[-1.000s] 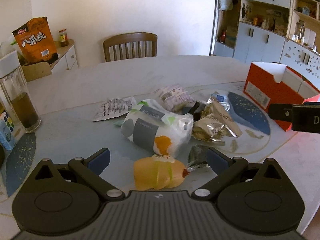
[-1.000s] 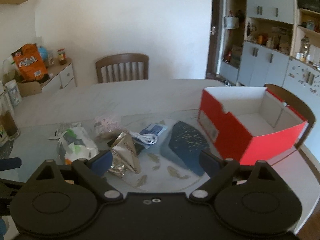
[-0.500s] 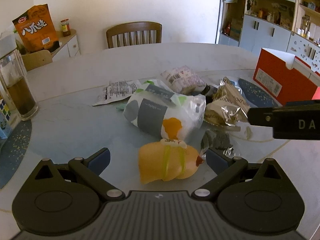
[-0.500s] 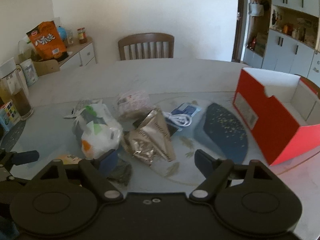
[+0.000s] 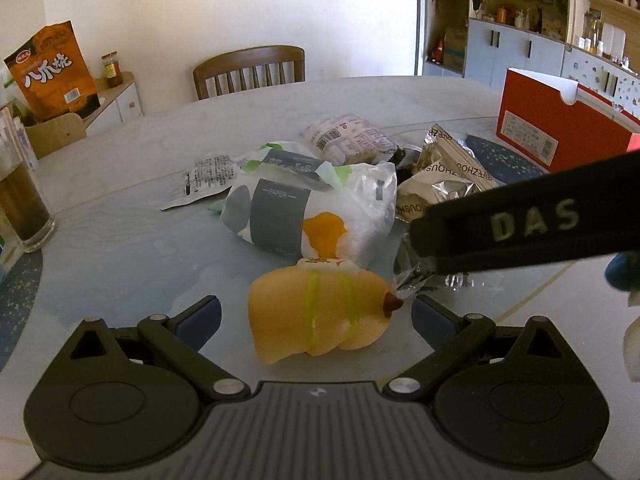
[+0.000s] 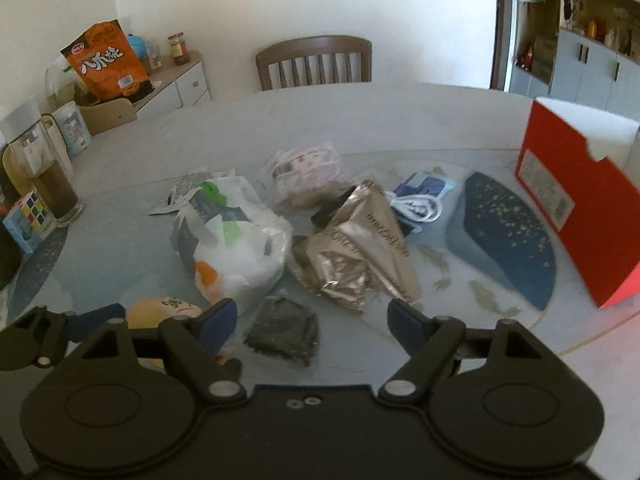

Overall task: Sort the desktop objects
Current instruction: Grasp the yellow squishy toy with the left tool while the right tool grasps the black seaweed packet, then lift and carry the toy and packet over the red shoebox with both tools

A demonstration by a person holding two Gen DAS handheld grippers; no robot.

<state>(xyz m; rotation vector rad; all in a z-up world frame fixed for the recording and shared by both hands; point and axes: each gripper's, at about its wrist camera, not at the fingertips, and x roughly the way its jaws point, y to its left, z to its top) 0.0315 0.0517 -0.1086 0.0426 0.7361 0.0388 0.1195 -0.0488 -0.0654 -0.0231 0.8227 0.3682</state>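
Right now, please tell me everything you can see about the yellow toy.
The yellow toy looks soft and rounded, orange-yellow, with two thin green bands around it, a small brown tip at one end and a pale label on top. It lies on its side on the table, between the open fingers of the left gripper, just before the tissue pack.

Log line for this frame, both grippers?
left gripper: open around yellow squishy toy | right gripper: open over dark crinkled packet | nothing grasped

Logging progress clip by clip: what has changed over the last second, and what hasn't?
Both grippers moved in toward the pile. The left gripper, open, now brackets the yellow toy; the right gripper, open, has dropped over the dark packet. Nothing is gripped yet. The white bag, silver packet and red box lie as before.
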